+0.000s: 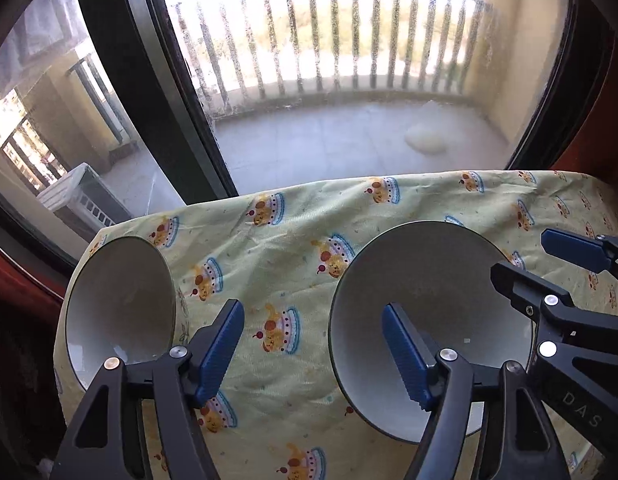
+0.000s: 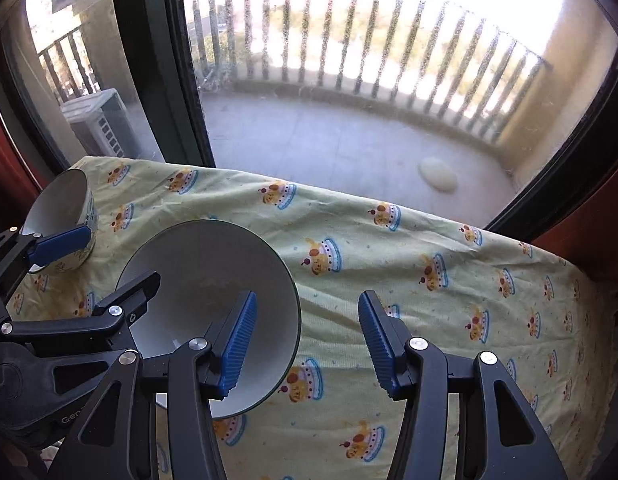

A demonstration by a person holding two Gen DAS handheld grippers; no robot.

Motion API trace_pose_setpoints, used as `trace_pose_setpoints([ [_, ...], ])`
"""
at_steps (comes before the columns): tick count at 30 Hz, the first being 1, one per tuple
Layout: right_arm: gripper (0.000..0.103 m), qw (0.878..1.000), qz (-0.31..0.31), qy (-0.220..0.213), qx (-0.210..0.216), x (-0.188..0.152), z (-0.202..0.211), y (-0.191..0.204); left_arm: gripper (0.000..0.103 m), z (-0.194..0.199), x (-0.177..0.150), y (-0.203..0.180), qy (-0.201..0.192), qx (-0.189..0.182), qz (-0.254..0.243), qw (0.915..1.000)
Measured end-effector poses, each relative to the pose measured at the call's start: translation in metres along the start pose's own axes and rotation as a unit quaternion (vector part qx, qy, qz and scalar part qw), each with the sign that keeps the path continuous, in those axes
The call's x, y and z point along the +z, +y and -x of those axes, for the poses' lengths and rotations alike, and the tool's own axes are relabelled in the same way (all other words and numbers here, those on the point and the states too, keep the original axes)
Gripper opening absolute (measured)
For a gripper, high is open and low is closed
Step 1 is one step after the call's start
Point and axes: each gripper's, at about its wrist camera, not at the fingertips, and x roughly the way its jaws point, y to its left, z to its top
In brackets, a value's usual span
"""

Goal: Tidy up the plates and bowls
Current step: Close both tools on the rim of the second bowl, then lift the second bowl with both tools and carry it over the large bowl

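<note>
partly hidden behind the right claw (image 2: 307,344), the wide bowl (image 2: 213,276).

Right hand-held gripper (image 2: 307,340) open; one finger over large bowl (image 2: 213,272); small bowl (image 2: 63,208) far-left.

— Where did we have room to pass?

— The cloth-covered surface (image 2: 449,240) lay bare right of the wide bowl (image 2: 213,280), out to its far edge.

— And what blocked us?

— That bowl, and the smaller bowl (image 2: 65,216) at the left corner; between them we had a clear strip of cloth. The window (image 2: 349,80) closed off the far side.
</note>
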Motion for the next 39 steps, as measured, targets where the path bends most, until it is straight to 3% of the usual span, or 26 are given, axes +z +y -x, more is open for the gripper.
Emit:
trace_pose_setpoints([
  [3,0.054,1.0,-0.012,0.005,0.013,0.002,-0.012,-0.004,0.059,-0.009,-0.002,-0.001,0.008,0.001,0.002,1.0],
  [8,0.037,0.999,-0.026,0.019,0.036,0.002,-0.028,-0.005,0.044,-0.018,-0.003,-0.003,0.02,-0.015,0.009,0.9997],
  [10,0.022,0.998,-0.031,0.024,0.047,0.0,-0.033,-0.005,0.035,-0.019,-0.003,-0.006,0.018,-0.023,0.006,0.9996],
  [11,0.02,0.997,-0.035,0.027,0.057,-0.001,-0.034,-0.005,0.031,-0.019,-0.003,-0.007,0.018,-0.026,0.006,0.9995],
  [13,0.016,0.996,-0.042,0.03,0.068,-0.002,-0.036,-0.005,0.016,-0.02,-0.003,-0.009,0.022,-0.032,0.002,0.9992],
  [24,0.016,0.997,-0.044,0.043,0.055,-0.005,-0.03,-0.001,0.015,-0.012,-0.008,-0.014,0.027,-0.019,-0.025,0.9991],
  [39,0.014,0.992,-0.075,0.076,0.064,-0.04,0.002,0.018,0.015,0.019,-0.039,-0.005,0.046,-0.023,-0.037,0.998],
])
